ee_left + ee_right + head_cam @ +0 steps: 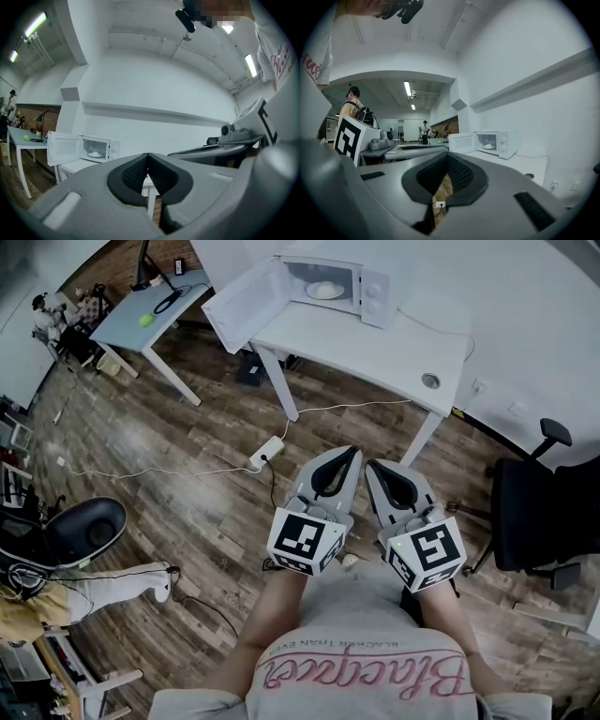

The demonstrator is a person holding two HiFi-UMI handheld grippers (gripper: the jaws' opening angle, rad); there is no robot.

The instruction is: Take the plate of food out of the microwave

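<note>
The white microwave stands on a white table far ahead, its door swung wide open to the left. Inside it sits a plate of pale food. My left gripper and right gripper hang side by side close to my body, over the wooden floor and well short of the table. Both are shut with nothing in them. The left gripper view shows the microwave and plate small beyond the shut gripper. In the right gripper view the microwave lies past the shut gripper.
A power strip with cables lies on the floor between me and the table. A black office chair stands at the right, another chair at the left beside a person's leg. A grey-blue table carries a green ball.
</note>
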